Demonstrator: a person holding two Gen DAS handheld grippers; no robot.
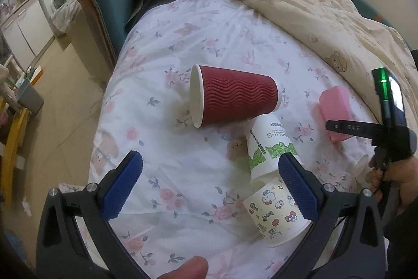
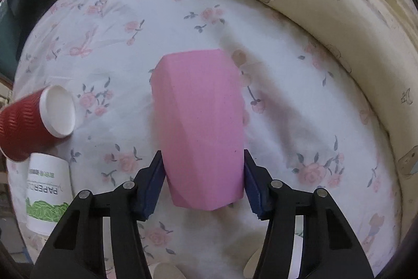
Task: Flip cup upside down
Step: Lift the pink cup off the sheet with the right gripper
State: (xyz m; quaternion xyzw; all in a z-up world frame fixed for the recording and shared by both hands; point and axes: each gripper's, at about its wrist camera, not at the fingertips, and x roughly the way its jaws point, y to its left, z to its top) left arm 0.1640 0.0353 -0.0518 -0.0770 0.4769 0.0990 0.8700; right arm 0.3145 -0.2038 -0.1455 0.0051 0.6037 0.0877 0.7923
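A pink faceted cup (image 2: 201, 127) lies on the flowered bed sheet (image 2: 104, 49), lengthwise between the blue pads of my right gripper (image 2: 205, 169). The pads press its two sides near the end closest to me. The same pink cup (image 1: 334, 109) shows at the right of the left wrist view, with the right gripper's body (image 1: 392, 127) beside it. My left gripper (image 1: 209, 174) is open and empty above the sheet. Its right finger (image 1: 297, 184) overlaps two paper cups.
A red ribbed cup (image 1: 235, 98) lies on its side mid-bed. A white cup with green print (image 1: 269, 148) and a cartoon-print cup (image 1: 277, 216) lie next to it. A cream quilt (image 1: 313, 4) is bunched behind. The bed edge drops to the floor (image 1: 65, 109) at left.
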